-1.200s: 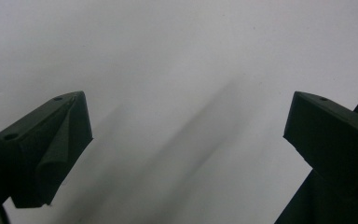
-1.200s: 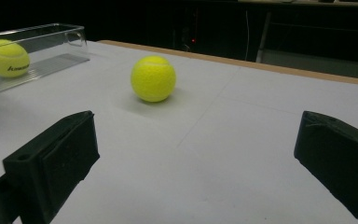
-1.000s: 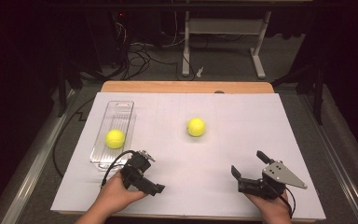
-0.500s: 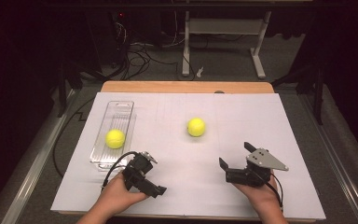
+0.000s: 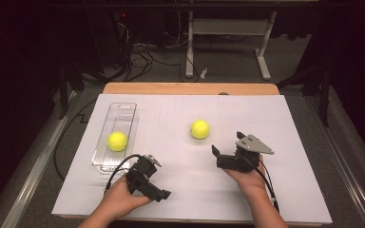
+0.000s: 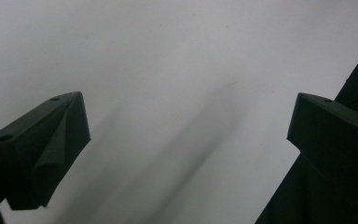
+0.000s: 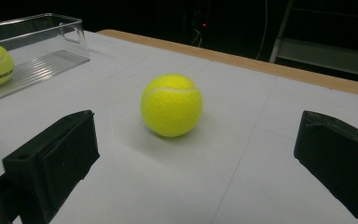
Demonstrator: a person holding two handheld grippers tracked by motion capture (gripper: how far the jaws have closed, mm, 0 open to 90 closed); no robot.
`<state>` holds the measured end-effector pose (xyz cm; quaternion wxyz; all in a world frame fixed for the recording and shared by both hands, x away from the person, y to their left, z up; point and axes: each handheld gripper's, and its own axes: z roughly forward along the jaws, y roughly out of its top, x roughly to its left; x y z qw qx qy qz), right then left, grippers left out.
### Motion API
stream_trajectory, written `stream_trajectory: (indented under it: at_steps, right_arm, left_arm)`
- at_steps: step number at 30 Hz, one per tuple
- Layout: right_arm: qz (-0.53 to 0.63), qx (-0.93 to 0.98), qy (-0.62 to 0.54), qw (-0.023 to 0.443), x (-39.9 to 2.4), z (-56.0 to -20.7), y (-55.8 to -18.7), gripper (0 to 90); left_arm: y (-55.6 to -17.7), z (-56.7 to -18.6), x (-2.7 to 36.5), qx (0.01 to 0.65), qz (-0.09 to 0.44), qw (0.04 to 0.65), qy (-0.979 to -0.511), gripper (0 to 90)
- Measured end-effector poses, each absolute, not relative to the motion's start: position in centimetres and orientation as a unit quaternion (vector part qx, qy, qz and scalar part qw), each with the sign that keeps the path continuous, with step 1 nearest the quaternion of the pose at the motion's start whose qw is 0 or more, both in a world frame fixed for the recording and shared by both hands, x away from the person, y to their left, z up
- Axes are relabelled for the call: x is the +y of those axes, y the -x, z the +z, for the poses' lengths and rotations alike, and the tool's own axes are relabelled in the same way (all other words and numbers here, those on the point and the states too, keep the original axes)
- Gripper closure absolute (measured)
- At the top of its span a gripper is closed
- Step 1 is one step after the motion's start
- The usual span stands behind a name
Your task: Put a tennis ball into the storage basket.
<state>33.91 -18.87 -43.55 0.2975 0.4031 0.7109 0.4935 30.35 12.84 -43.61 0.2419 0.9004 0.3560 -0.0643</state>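
While one tennis ball (image 5: 117, 141) sits in the clear tray (image 5: 123, 110) at left, left tongs (image 5: 158, 191) rest released near the tabletop (image 5: 290, 123) front edge; second ball (image 5: 200, 129) lies mid-sheet, right tongs (image 5: 225, 147) spread wide just beside it.

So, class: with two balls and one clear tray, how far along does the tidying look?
Done: one ball already lies in the tray. In hand: the right gripper, jaws open and empty, points at the loose ball on the table. Left: gripping it and probably binning it too. The left gripper rests open over bare table.
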Motion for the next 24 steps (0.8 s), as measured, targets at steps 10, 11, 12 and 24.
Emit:
stream_trajectory:
  at_steps: [10, 11, 12, 24]
  right_arm:
    - [0.484, 0.721, -0.407, 0.283, -17.1, -43.7, -36.3, 0.3]
    - [0.483, 0.722, -0.409, 0.28, -16.9, -43.8, -36.6, 0.4]
    - [0.484, 0.722, -0.409, 0.278, -16.7, -43.8, -36.8, 0.4]
    - [0.468, 0.736, -0.411, 0.266, -14.4, -44.6, -39.8, 0.4]
  left_arm:
    - [-30.4, -43.6, 12.8, 0.355, -0.064, 0.241, -0.901, 0.2]
    - [-30.4, -43.6, 12.8, 0.355, -0.065, 0.242, -0.901, 0.2]
    - [-30.4, -43.6, 12.8, 0.353, -0.066, 0.242, -0.901, 0.2]
    - [-30.3, -43.5, 12.7, 0.351, -0.069, 0.245, -0.901, 0.2]
